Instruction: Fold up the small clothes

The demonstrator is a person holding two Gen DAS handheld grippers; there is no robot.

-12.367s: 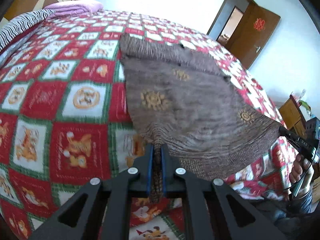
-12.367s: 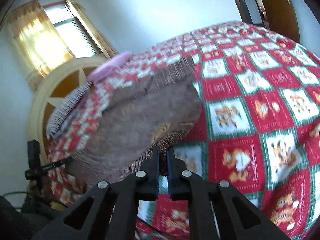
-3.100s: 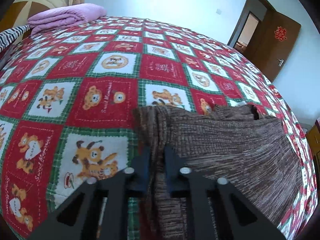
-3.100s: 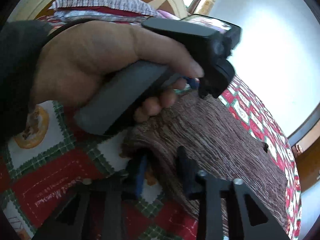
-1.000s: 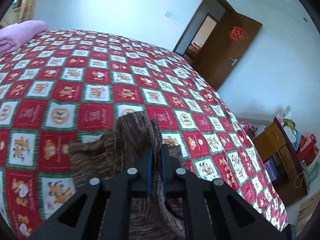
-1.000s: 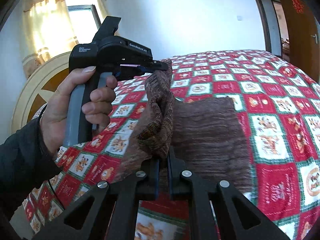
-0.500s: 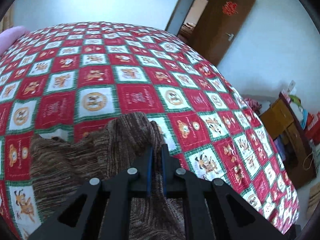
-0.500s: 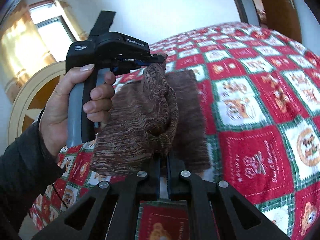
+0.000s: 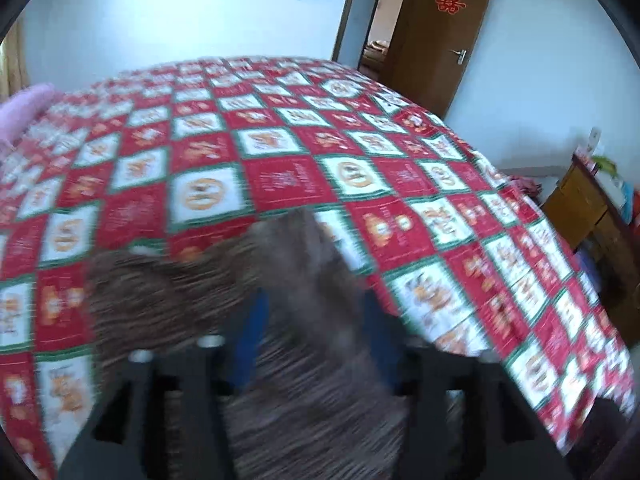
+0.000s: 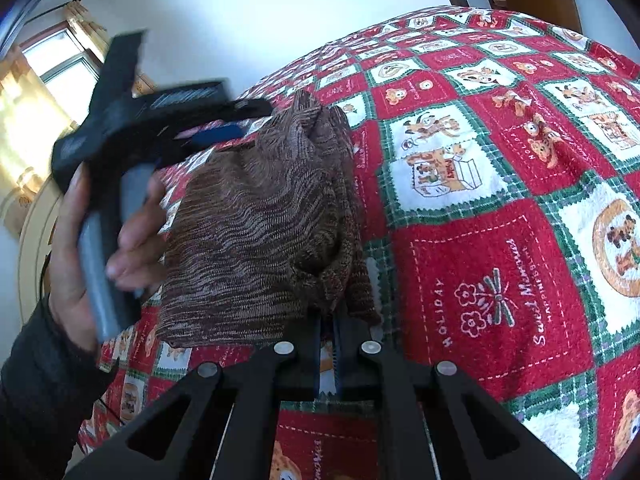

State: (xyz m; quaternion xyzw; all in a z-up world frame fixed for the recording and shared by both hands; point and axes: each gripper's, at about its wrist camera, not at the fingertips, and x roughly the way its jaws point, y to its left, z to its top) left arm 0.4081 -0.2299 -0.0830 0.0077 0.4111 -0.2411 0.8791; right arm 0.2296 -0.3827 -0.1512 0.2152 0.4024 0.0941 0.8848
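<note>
The brown knit garment [image 10: 260, 224] lies bunched on the checked bedspread [image 10: 500, 280], soft, light and floppy (take folded edges, not loose middles). The right gripper [image 10: 328, 332] pinches its near edge with jaws closed, while the left gripper [image 9: 312, 344] stands spread apart around the far fold.

The brown knitted garment [image 10: 260, 236] lies folded and bunched in a heap on the red checked bedspread [image 10: 500, 240].
</note>
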